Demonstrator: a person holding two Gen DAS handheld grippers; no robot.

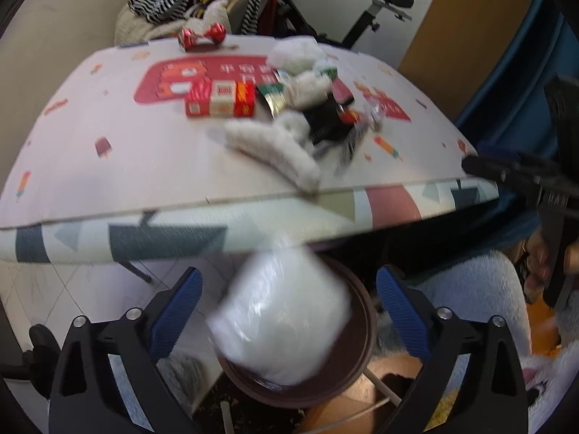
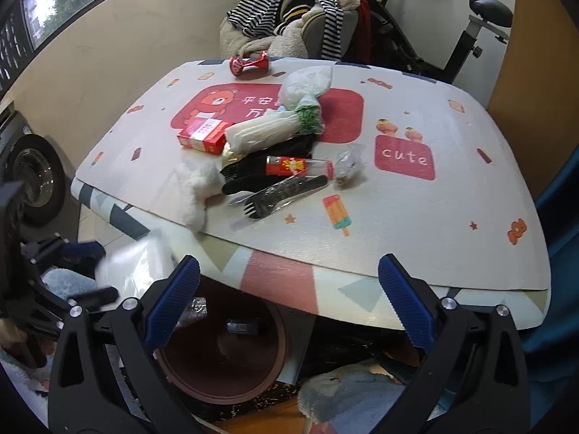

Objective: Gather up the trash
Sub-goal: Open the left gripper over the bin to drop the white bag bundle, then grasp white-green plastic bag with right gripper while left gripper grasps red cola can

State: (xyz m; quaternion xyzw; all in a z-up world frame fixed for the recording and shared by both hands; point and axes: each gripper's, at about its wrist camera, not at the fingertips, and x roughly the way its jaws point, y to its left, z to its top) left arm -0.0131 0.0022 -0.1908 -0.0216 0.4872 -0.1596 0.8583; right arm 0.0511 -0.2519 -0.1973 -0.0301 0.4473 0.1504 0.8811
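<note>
Left wrist view shows the left claw (image 1: 289,311) spread wide at lower centre, a blurred white plastic bag (image 1: 282,318) loose between its pads above the brown bin (image 1: 358,372), while the right claw (image 2: 289,303), also apart and empty, faces the tabletop (image 2: 416,224) litter.

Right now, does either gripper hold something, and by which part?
Nothing is held. The left gripper stands open, with the white plastic bag loose between its fingers above the brown bin. The right gripper is open and empty.
</note>
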